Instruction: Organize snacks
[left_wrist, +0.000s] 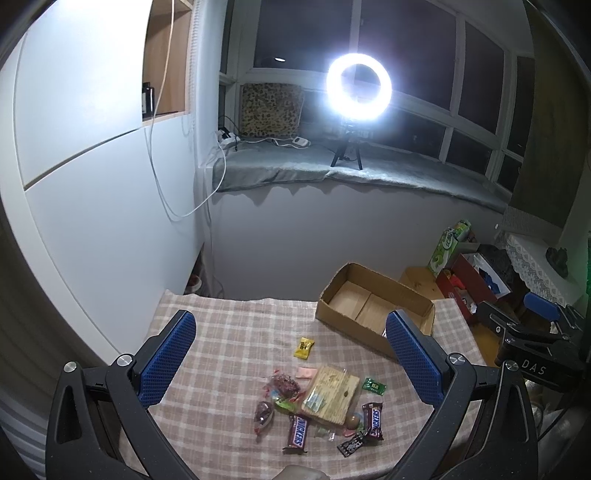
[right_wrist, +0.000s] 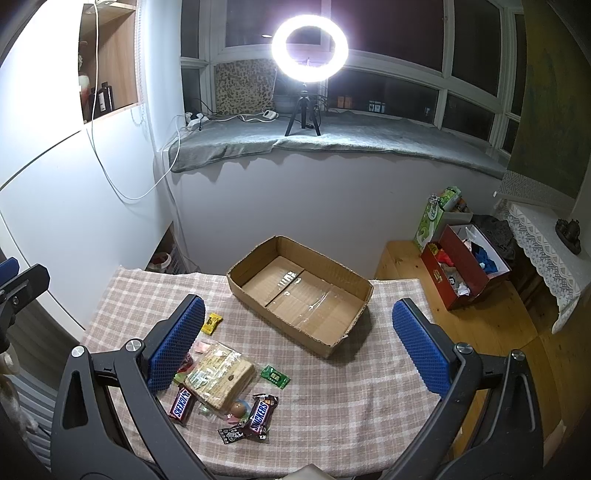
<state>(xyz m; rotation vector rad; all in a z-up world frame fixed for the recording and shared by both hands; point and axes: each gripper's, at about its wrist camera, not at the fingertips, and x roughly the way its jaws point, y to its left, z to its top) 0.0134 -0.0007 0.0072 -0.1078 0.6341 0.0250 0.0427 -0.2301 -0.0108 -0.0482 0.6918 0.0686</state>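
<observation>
We hold both claws wide and empty: left gripper, right gripper. The snacks lie heaped at lower centre of the right view, the cardboard box empty above them. Our likely trouble — slick wrappers overlap, so one pinch may drag a neighbour or slip.

"SNICKERS" on 2 bars; "DAS" on the right claw.
</observation>
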